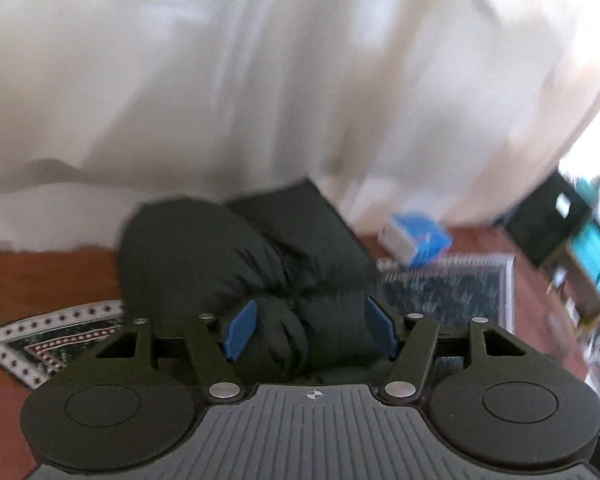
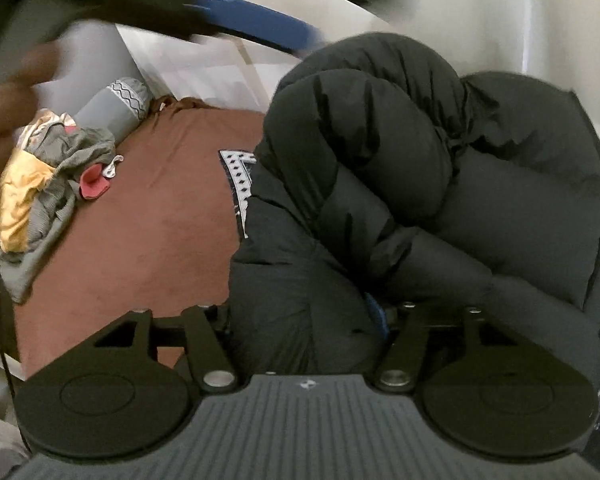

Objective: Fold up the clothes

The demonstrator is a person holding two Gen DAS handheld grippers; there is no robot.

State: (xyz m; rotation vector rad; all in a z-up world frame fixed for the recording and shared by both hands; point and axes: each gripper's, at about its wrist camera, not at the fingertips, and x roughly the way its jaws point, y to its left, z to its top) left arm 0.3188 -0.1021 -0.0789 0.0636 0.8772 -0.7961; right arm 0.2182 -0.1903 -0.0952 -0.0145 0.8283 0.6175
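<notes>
Both blue fingers [image 1: 240,332] of the left gripper [image 1: 310,330] stand wide apart, with a puffy fold of the black padded jacket [image 1: 236,256] between them; the pads seem not to press it, though the view is blurred. On the right gripper [image 2: 300,316] only a blue edge shows, buried in the jacket, so I cannot tell if it holds anything. From both grippers the jacket lies straight ahead, bunched on the brown bedcover [image 2: 148,220], and the right one sits deeper in it. Beyond the jacket, on its left side, a pile of clothes [image 2: 48,168] waits.
</notes>
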